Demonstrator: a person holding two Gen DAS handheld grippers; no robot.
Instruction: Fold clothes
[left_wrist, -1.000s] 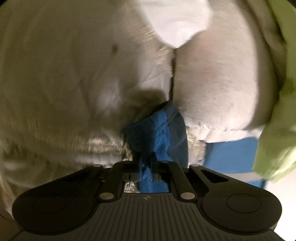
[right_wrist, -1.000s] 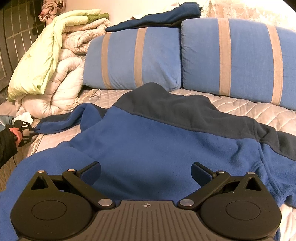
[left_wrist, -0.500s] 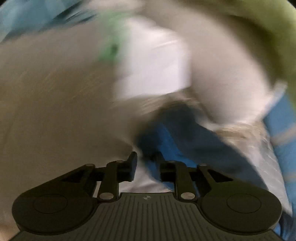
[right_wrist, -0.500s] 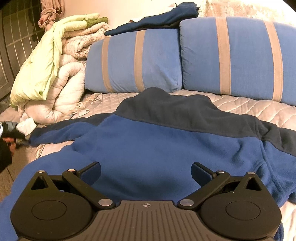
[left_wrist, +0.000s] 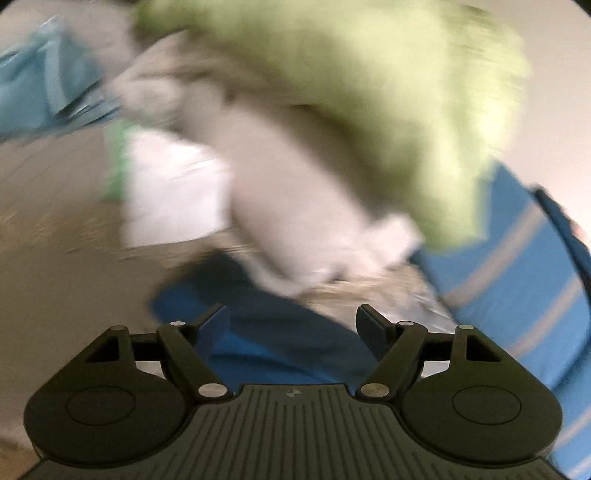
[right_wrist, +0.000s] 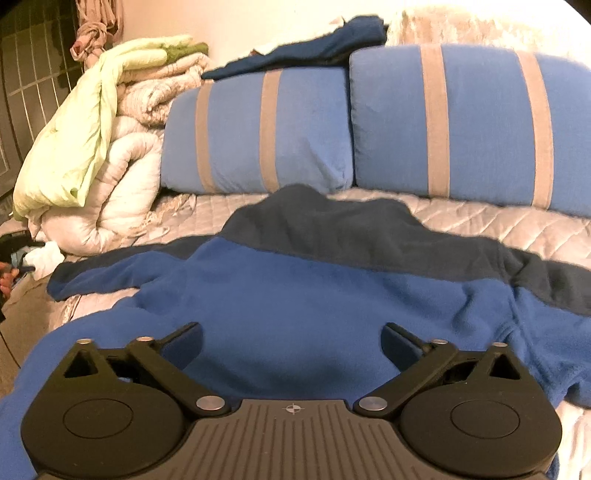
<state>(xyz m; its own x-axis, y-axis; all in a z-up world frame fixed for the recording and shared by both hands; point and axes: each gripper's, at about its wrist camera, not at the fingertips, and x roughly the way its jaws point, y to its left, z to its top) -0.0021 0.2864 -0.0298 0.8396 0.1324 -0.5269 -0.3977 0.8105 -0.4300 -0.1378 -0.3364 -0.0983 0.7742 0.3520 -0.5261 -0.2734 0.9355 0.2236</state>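
Left tool (left_wrist: 293, 323): jaws wide, empty, above the sleeve (left_wrist: 258, 325). Right tool (right_wrist: 291, 341): jaws wide, empty, over the blue jacket (right_wrist: 314, 291), which lies spread flat on the bed (right_wrist: 498, 225).

Warm dim light, left view motion-blurred.

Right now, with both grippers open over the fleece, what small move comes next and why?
Probably bring the left gripper back down onto the left sleeve and pinch it near the cuff. Both jaws stand open, the sleeve lies stretched flat toward the bed's edge, and the fleece is spread unfolded under the right gripper, so folding that sleeve inward looks due.
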